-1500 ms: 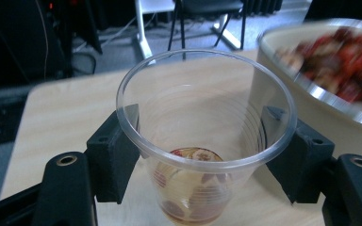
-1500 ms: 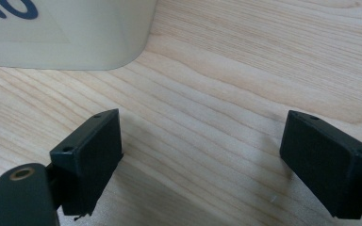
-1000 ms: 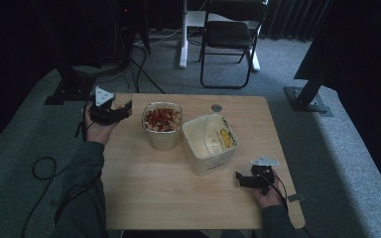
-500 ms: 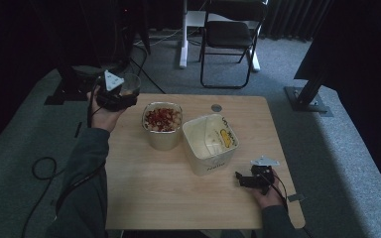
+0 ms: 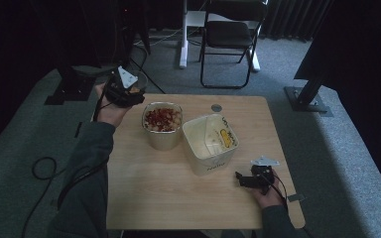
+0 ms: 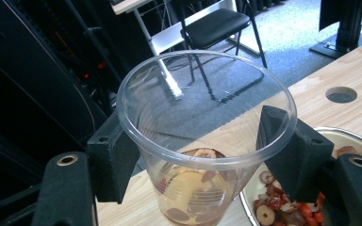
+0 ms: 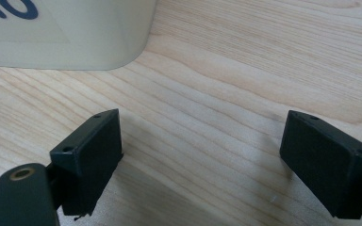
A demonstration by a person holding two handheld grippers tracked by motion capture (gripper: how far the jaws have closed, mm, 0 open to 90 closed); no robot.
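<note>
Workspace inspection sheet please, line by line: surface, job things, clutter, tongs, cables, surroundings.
Surface: light wooden table, with a round hole near the far edge.
Job's things: clear plastic cup with a few dried slices at its bottom; round metal bowl of dried red and pale pieces; cream square plastic tub, with a divider inside.
Clutter: nothing seen.
Tongs: left tongs clamp the cup upright at the table's far left corner; right tongs open, low over bare wood beside the tub.
Cables: black cable looped on the floor.
Surroundings: grey carpet, black folding chair.
</note>
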